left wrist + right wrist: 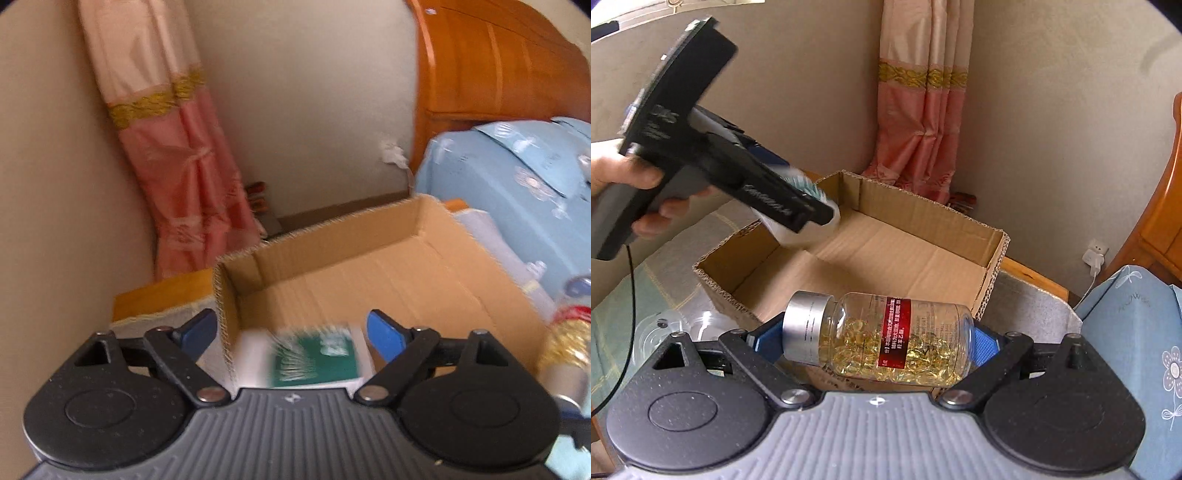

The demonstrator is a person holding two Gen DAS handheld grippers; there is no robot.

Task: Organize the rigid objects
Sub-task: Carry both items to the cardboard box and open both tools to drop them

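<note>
Clear plastic bottle [879, 339] of gold capsules, metal cap: rigid, light, slick; hold across its ends. Right gripper [875, 341] has it sideways, jaws wide, cap to base, just before the cardboard box [993, 254]. Left gripper [291, 332] gapes over a green-white carton [314, 356], pads clear.

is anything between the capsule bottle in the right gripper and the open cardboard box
Nothing visible on the direct path. The capsule bottle is clamped sideways in the right gripper, just short of the cardboard box. The left gripper hovers over the box's far left corner.
</note>
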